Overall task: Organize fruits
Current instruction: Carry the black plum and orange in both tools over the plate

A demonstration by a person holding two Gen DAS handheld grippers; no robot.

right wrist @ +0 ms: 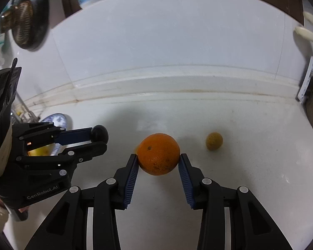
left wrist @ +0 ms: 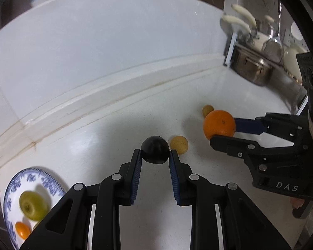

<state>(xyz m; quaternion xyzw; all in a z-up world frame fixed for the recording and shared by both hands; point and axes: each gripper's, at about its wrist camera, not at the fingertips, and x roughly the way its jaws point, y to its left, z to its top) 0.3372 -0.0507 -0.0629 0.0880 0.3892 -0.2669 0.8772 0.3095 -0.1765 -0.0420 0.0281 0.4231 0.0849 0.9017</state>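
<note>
Fruits are partly sorted: a green apple (left wrist: 33, 207) and small orange fruit (left wrist: 22, 230) lie on the blue-patterned plate (left wrist: 12, 184). Right of the plate, the left gripper (left wrist: 155, 153) clamps a dark plum (left wrist: 155, 149) and the right gripper (right wrist: 159, 158) clamps an orange (right wrist: 158, 153). Two small yellow fruits (left wrist: 179, 144) remain on the worktop (left wrist: 106, 133) beyond.

Plate (left wrist: 12, 189) w/ fruit sits left on counter (left wrist: 114, 129) (two small fruits (left wrist: 179, 144) right), sink rack (left wrist: 252, 66) far right.
</note>
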